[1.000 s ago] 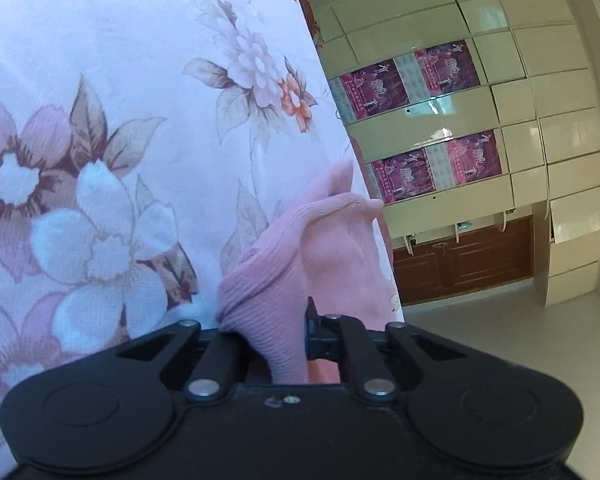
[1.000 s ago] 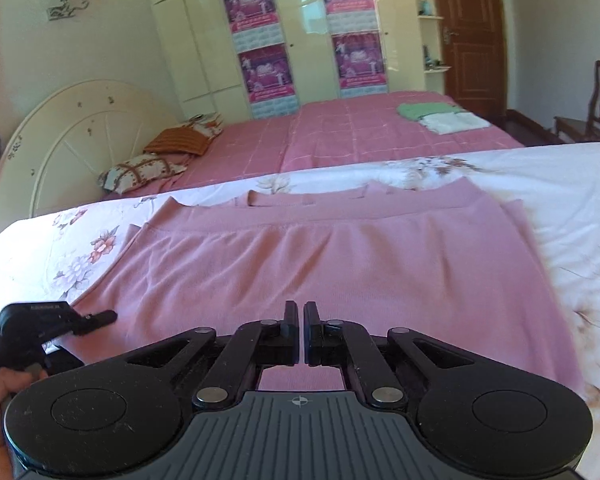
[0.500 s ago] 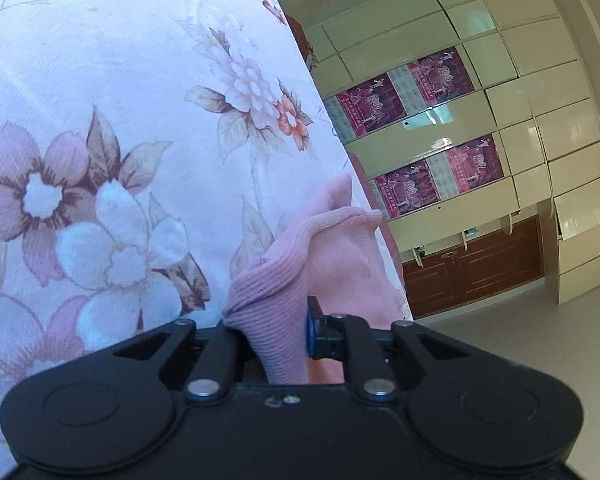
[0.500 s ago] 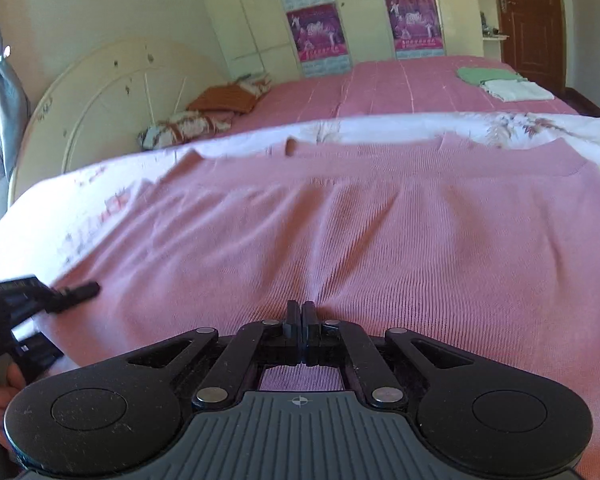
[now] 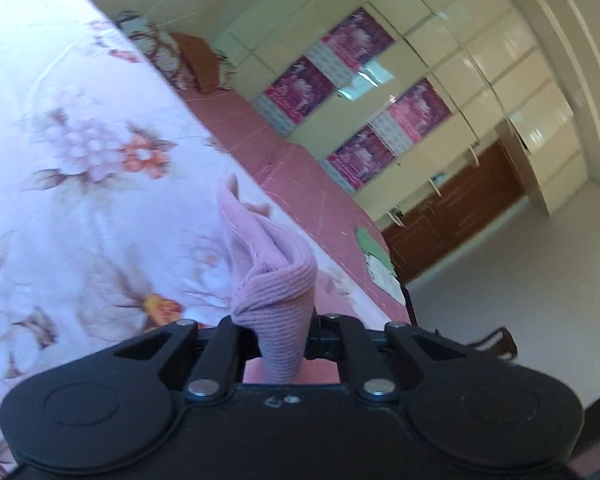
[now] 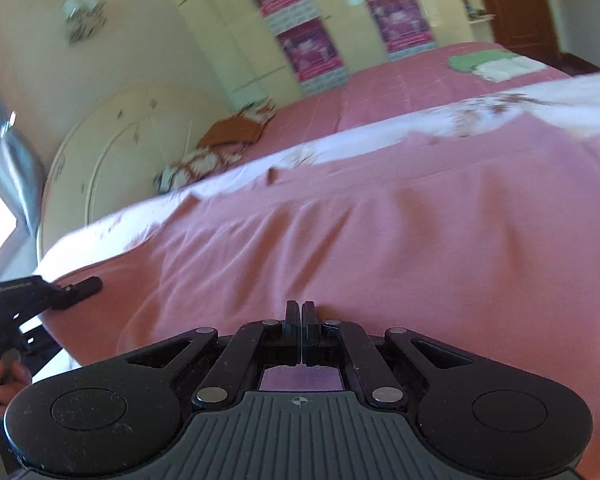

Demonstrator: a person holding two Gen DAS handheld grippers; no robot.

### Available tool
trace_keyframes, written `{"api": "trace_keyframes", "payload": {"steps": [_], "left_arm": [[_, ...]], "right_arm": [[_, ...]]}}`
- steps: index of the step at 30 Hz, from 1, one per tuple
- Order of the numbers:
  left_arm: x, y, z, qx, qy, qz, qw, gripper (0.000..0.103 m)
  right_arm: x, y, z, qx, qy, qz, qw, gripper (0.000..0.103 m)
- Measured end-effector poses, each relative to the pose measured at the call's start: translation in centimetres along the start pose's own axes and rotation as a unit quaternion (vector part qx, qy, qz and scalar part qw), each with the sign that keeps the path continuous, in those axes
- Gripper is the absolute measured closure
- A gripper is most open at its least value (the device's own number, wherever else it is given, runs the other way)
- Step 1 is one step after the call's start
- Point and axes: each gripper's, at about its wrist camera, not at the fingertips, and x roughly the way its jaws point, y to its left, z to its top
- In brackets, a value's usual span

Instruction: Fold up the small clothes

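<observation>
With left tongs (image 5: 278, 320) pinching bunched knit (image 5: 276, 280) and right tongs (image 6: 302, 320) pressed together on its hem, uneven lifting could skew the fold.

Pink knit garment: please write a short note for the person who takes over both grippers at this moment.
Left gripper: shut on a bunched corner of the pink knit garment.
Right gripper: fingers together at the garment's near hem; fabric shows behind them, so it seems to pinch the hem.
Garment: spread mostly flat on the floral sheet, its near edge held at both ends.
Done: both grips taken.
Left: carry the near edge over to the far edge, release, then finish the fold. No fold is visible yet.
</observation>
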Motion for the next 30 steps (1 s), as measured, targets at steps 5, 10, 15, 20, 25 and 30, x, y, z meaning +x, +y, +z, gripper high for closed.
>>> {"api": "trace_keyframes", "payload": {"steps": [5, 10, 15, 20, 25, 30], "left_arm": [[1.9, -9.9, -4.3, 0.113, 0.044, -0.057, 0.991, 0.096], [5.9, -17.2, -12.1, 0.189, 0.126, -0.109, 0.9679, 0.096], [10.3, -21.2, -21.7, 0.262, 0.257, -0.098, 0.9251, 0.081], [5.9, -20.6, -19.1, 0.258, 0.217, -0.134, 0.9319, 0.041], [5.4, -17.1, -12.5, 0.249, 0.126, -0.051, 0.959, 0.037], [8.6, -12.6, -9.9, 0.213, 0.132, 0.034, 0.9676, 0.046]], "right_arm": [[-6.7, -5.9, 1.2, 0.084, -0.06, -0.022, 0.994, 0.103], [-13.3, -11.6, 2.3, 0.141, -0.106, -0.053, 0.983, 0.103], [-17.0, -15.2, 2.5, 0.167, -0.1, -0.059, 0.979, 0.103], [-18.6, -15.9, 2.4, 0.167, -0.091, -0.04, 0.981, 0.102], [-17.5, -14.7, 2.9, 0.143, -0.086, -0.009, 0.986, 0.039], [-14.0, -12.7, 3.9, 0.1, -0.063, 0.009, 0.993, 0.062]]}}
